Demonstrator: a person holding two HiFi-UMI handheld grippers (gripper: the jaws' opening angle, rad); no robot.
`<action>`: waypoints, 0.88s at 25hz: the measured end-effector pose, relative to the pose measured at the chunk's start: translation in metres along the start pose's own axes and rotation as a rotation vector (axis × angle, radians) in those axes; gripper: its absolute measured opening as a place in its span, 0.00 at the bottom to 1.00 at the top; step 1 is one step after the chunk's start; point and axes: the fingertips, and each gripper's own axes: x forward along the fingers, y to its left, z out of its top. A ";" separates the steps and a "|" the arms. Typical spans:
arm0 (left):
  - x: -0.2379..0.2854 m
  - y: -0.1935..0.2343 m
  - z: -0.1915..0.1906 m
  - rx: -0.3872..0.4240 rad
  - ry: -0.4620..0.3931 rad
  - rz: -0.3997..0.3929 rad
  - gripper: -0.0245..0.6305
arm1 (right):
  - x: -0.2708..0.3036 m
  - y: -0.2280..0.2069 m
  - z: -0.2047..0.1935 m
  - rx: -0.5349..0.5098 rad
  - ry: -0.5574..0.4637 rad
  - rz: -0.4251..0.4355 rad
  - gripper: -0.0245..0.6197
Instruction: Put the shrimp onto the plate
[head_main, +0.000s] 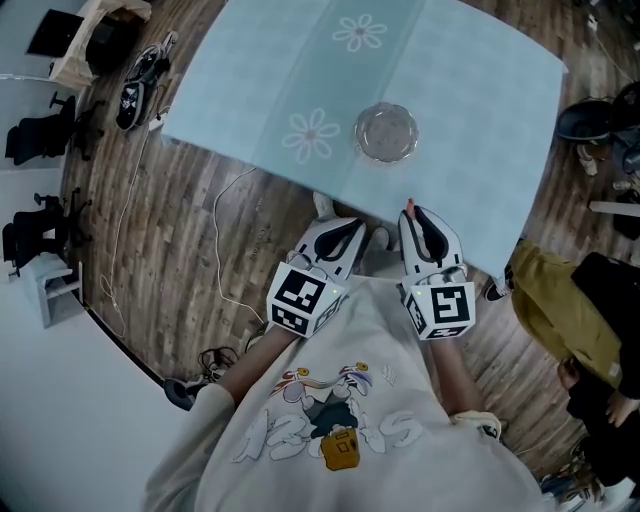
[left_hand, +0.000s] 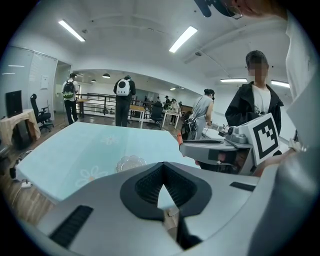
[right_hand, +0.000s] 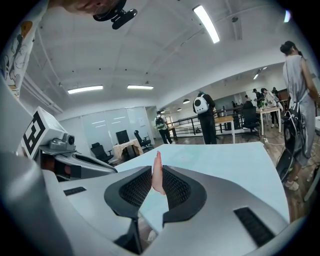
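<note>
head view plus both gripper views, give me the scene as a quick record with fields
table: pale blue tabletop with white flower prints
plate: clear glass plate with a scalloped rim, on the table, nothing on it
shrimp: thin pink shrimp, upright between the right gripper's jaws, not on the plate
right gripper: shut on the shrimp, at the table's near edge
left gripper: jaws together, nothing between them

A cream short-sleeved T-shirt (head_main: 375, 335) carries a cartoon print (head_main: 325, 405) with an orange-yellow patch, toward six o'clock. The left gripper (head_main: 345, 228) and right gripper (head_main: 415, 215) have pale shells and black ribbed pads. The left cube (head_main: 303, 298) and right cube (head_main: 443, 308) bear black square markers.
</note>
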 end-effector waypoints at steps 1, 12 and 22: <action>0.001 0.001 0.002 0.004 -0.001 -0.002 0.04 | 0.003 -0.001 0.001 0.000 0.002 -0.002 0.17; 0.021 0.037 0.010 0.015 0.002 -0.037 0.04 | 0.045 -0.004 0.001 -0.011 0.027 -0.020 0.17; 0.054 0.080 0.014 0.052 0.028 -0.076 0.04 | 0.092 -0.008 -0.002 -0.021 0.060 -0.032 0.17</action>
